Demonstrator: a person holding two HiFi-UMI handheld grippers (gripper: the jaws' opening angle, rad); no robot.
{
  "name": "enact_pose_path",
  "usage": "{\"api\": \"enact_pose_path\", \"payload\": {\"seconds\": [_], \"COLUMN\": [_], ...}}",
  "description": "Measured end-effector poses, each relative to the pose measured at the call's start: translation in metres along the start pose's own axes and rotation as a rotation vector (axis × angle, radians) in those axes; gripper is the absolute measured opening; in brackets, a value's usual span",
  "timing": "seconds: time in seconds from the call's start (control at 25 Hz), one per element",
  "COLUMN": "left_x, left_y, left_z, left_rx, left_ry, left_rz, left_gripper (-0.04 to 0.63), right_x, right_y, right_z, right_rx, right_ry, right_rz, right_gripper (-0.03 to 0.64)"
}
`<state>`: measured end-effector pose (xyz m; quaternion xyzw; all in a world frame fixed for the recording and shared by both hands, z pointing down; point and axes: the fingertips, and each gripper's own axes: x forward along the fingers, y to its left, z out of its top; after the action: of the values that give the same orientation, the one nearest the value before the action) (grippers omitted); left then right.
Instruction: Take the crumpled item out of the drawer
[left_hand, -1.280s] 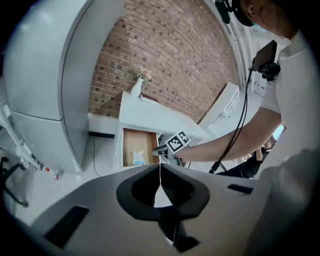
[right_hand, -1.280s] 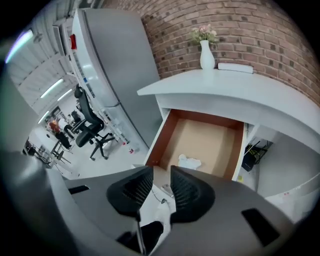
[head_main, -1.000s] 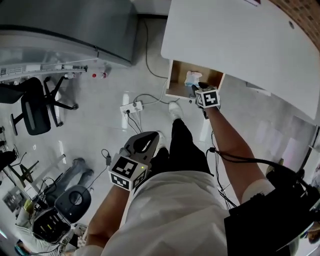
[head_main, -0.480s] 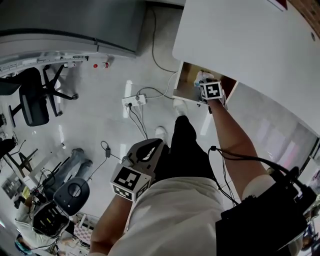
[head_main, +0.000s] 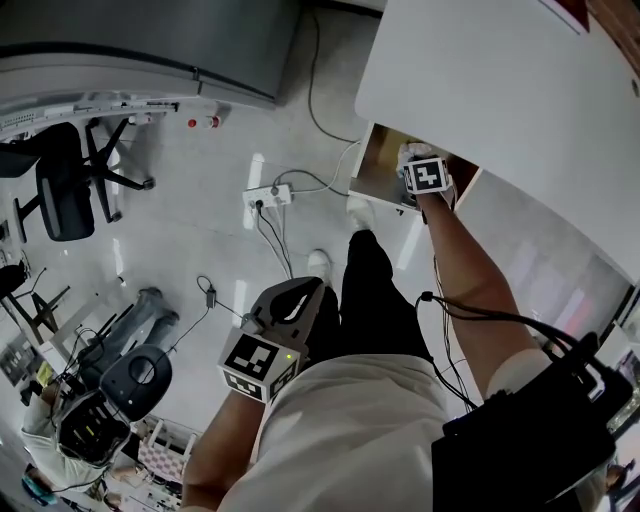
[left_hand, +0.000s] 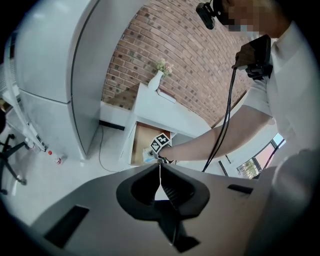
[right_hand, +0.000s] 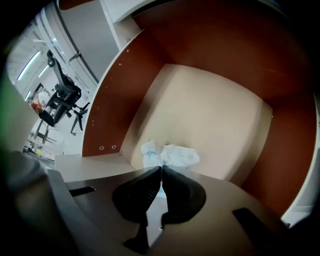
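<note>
Head view: right hand-held gripper (head_main: 425, 178) inside open drawer (head_main: 372, 170); left hand-held gripper (head_main: 285, 310) low beside body.
Left gripper view: jaws closed, empty.
Right gripper view: jaws pinched onto crumpled item (right_hand: 172, 155) on drawer floor. Shallow edge grip may slip when lifting.

Open drawer (head_main: 375, 170) under white desk (head_main: 480, 80), brown inside. Right gripper (head_main: 420, 165) reaches into it, marker cube facing up. White crumpled item (head_main: 411, 151) sits right at its tip. Left gripper (head_main: 290, 296) hangs low beside black trousers (head_main: 375, 290), well apart from drawer. On floor: power strip (head_main: 267, 196) with cables, office chair (head_main: 62, 185) far left.
</note>
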<state>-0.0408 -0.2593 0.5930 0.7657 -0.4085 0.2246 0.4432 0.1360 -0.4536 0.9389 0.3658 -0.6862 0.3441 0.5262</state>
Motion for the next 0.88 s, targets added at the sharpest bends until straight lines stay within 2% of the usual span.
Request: {"api": "enact_pose_path", "payload": {"seconds": [0.4,0.72,0.88], "left_x": [-0.027,-0.081,-0.122], "left_y": [-0.029,-0.048,-0.049], "left_z": [0.006,-0.002,-0.009], "left_rx": [0.042,0.094,0.092], "left_ry": [-0.046,-0.125,-0.187], "left_rz": [-0.027,-0.058,-0.055], "left_gripper": [0.025,0.025,0.025], "right_x": [-0.066,-0.146,-0.194], "right_y": [0.011,0.04,0.069], "right_z": [0.008,0.002,-0.01], "right_rx": [-0.047,-0.056,-0.076], "right_ry": [-0.09,-0.167,-0.2], "right_rz": [0.005,0.0,0.007], "right_gripper": [0.032,0.032,0.032]}}
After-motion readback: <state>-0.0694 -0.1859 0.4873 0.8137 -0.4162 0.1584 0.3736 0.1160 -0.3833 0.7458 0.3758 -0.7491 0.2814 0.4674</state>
